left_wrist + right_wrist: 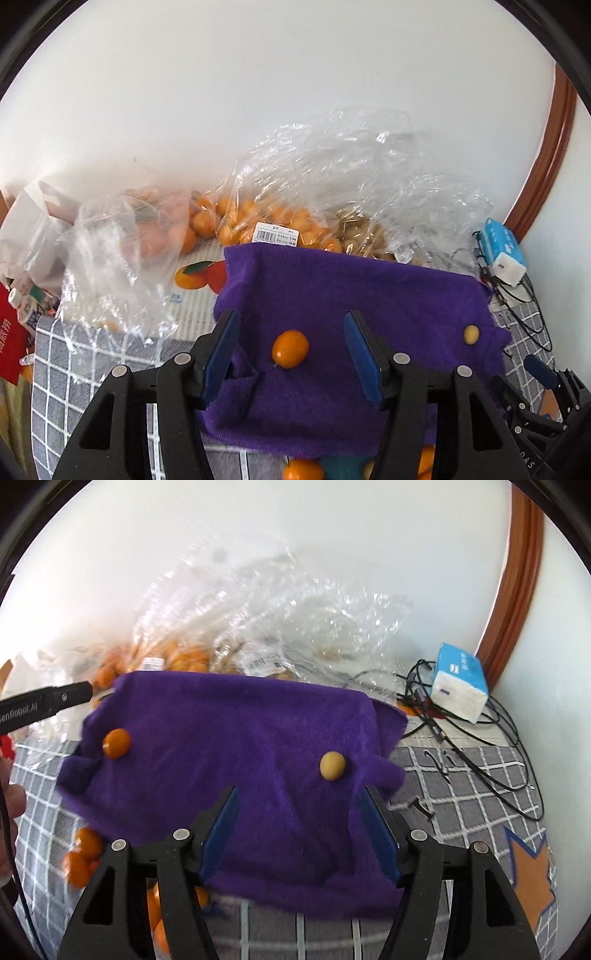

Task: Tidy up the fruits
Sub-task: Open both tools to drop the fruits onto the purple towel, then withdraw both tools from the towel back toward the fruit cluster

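Both my left fingers (291,356) and right fingers (299,830) stand released, nothing between them. The orange kumquat (290,349) and the paler fruit (332,765) rest apart on the purple cloth (236,746). Small, round and thin-skinned, they'll likely roll, so I'd pinch each gently across its middle.

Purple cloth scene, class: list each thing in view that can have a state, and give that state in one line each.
Purple cloth: spread out, rumpled at the edges.
Orange fruit: lying loose on the cloth.
Yellow fruit: lying loose on the cloth, apart from the orange one.
Left gripper: open, empty, above the orange fruit.
Right gripper: open, empty.
Clear bags: crumpled, holding fruit.
Tissue pack: lying on cables.
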The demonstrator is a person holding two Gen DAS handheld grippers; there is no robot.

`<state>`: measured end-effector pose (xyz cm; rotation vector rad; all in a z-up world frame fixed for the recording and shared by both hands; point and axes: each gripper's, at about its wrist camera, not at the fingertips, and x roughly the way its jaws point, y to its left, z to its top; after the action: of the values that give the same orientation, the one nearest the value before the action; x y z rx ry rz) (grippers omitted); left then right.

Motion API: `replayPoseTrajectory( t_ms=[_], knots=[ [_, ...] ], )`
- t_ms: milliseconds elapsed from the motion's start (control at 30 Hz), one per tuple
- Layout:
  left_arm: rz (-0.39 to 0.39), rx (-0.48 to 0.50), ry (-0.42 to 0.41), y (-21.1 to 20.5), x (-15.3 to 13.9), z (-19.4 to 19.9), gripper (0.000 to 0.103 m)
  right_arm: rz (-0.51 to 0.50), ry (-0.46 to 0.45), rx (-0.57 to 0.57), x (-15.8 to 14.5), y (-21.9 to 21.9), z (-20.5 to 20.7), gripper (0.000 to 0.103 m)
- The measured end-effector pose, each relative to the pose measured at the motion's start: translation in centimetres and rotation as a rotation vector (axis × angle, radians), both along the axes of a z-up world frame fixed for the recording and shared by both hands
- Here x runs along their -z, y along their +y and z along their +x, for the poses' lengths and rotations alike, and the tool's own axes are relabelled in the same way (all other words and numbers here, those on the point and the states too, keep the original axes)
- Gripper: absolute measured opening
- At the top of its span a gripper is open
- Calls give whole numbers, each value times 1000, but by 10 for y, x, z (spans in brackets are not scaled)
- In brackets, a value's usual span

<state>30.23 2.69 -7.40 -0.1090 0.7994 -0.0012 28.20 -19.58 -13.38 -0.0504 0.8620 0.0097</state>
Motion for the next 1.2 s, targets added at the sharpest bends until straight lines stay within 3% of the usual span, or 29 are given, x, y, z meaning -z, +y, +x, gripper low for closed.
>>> replayPoseTrajectory(
  t_ms=[167, 433, 867, 1200],
  knots=[
    [-10, 4, -23, 14, -9, -42, 57, -11, -47, 34, -11, 1, -32, 66],
    [4, -10, -14, 30, -1, -103, 57, 57, -8, 25, -3, -2, -70, 66],
    [7, -44, 85, 54, 78, -166, 57, 92, 27, 17, 40, 6, -120, 66],
    [20, -81, 113, 76, 101, -167, 61, 102, 32, -76, 60, 40, -128, 64]
  ],
)
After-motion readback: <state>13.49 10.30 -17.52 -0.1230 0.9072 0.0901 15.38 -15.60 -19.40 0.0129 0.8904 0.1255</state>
